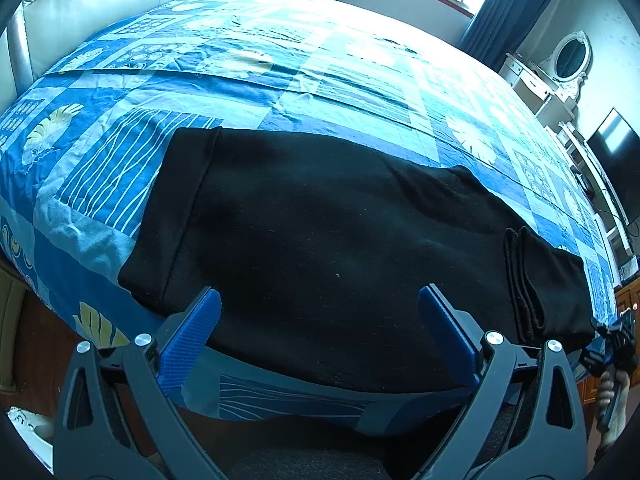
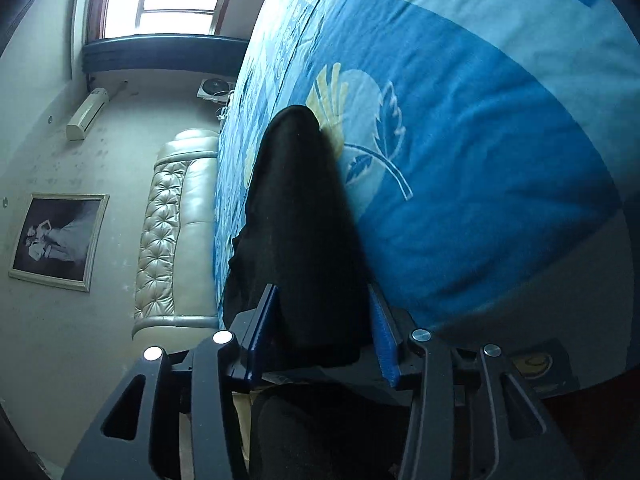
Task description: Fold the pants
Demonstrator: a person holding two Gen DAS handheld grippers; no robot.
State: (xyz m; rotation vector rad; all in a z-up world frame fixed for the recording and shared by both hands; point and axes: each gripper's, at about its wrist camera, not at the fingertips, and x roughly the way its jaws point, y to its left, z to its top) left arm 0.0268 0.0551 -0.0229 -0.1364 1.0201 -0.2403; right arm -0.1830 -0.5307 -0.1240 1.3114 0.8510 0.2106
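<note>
Black pants (image 1: 320, 232) lie folded lengthwise across the near edge of the bed, with a hem band at the left and stacked ribbed edges at the right. My left gripper (image 1: 320, 312) is open just above the near edge of the pants, empty. My right gripper (image 2: 324, 320), turned on its side, straddles the right end of the pants (image 2: 304, 216); its blue fingers (image 2: 382, 328) sit on either side of the thick fold, the jaws still fairly wide. It also shows at the far right of the left wrist view (image 1: 616, 344).
The bed carries a blue patterned cover (image 1: 280, 72). A padded cream headboard (image 2: 176, 220) stands at the left end. A white dresser with an oval mirror (image 1: 568, 60) and a dark TV (image 1: 616, 152) stand beyond the bed's right side. Wooden floor lies below the bed's edge.
</note>
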